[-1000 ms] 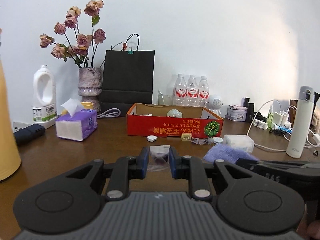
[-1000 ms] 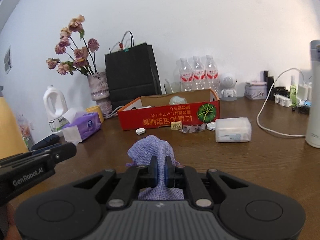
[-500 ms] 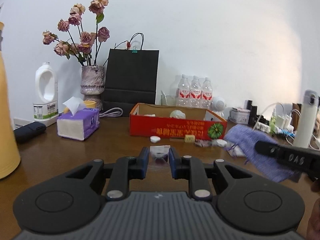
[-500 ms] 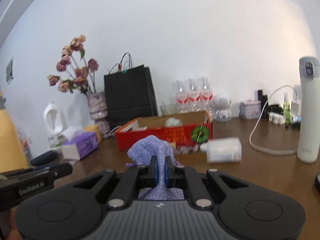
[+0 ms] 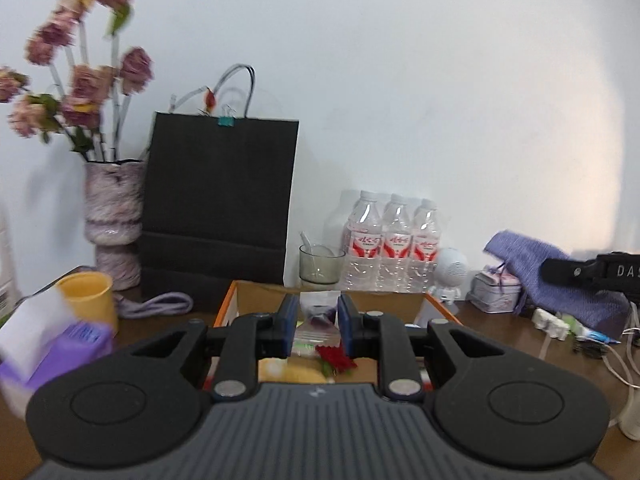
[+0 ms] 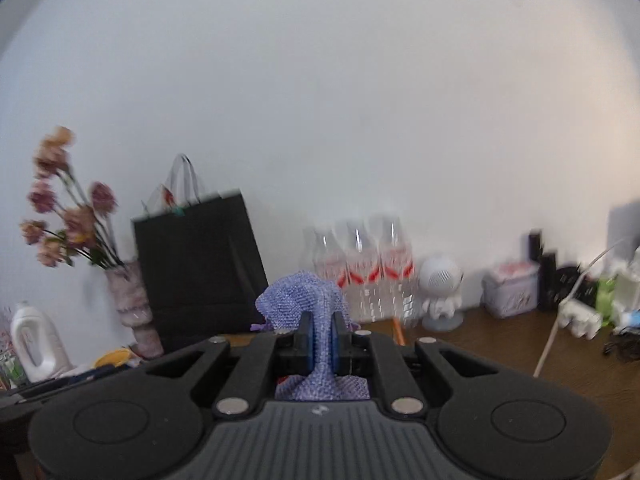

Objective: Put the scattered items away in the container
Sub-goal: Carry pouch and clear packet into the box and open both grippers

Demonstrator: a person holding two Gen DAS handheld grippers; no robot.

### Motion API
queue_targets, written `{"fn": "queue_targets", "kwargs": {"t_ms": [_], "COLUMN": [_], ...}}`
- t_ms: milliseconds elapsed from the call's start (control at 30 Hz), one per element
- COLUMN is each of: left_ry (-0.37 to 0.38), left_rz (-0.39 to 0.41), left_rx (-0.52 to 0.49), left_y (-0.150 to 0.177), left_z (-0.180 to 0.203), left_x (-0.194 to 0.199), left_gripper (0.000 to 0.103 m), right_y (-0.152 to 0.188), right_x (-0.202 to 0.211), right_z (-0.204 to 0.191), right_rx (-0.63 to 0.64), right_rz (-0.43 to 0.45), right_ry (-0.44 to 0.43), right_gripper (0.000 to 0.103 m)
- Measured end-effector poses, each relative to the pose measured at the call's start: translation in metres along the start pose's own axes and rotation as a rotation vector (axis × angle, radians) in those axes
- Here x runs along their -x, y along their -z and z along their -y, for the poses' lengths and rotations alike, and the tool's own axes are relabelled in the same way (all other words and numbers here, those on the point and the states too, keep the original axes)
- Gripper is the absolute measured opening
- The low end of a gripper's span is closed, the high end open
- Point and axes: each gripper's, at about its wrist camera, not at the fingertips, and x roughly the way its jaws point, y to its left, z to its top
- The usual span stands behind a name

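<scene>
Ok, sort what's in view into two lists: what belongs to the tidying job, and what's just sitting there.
Job:
- cardboard box, the container
- small clear bag, clamped in the left gripper
- purple mesh pouch, clamped in the right gripper

Just sitting there:
- black paper bag
- flower vase
- water bottles
- yellow cup
- tissue pack

Small clear plastic bag (image 5: 317,314), dark purple contents: pinched between left hand-held gripper (image 5: 318,326) pads, above open cardboard box (image 5: 434,307). Purple knitted pouch (image 6: 305,303): crumpled, clamped in right hand-held gripper (image 6: 321,340), raised off bench.
</scene>
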Motion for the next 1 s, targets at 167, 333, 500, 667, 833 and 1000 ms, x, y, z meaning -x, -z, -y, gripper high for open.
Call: {"fn": "queue_targets", "kwargs": {"t_ms": [167,333,500,667,833,1000], "left_ry": [0.004,-0.049,-0.026,-0.036,-0.049,-0.072], "left_rz": [-0.134,-0.233,-0.341,-0.432,-0.435,-0.449], "left_rx": [0.003,-0.015,-0.044,-0.083,-0.004,0.032], "left_y": [-0.013,-0.006,0.006,0.015,0.006,-0.013], "left_z": [-0.011,-0.018,-0.011,-0.006,-0.019,-0.026], "left_x": [-0.090,-0.143,-0.180,-0.211,-0.211,-0.201], "left_gripper": [0.023,0.023,0.023,0.039,0.065,0.089], "right_y": [-0.008,0.016,0.054,0.043,0.010,-0.006], "right_x": [-0.112,-0.206,-0.244,-0.261,-0.263,-0.264], "right_z": [-0.002,-0.004,-0.017,-0.012,0.015,0.019], "right_rx": [0.088,0.336,0.496,0.420,0.196,0.195], "right_rz": [-0.231,-0.416,-0.710,-0.754,-0.739,-0.724], "right_ry": [-0.129,-0.291,-0.509,-0.442,-0.458,-0.224], "right_gripper": [0.010,0.010,0.013,0.061,0.061,0.061]}}
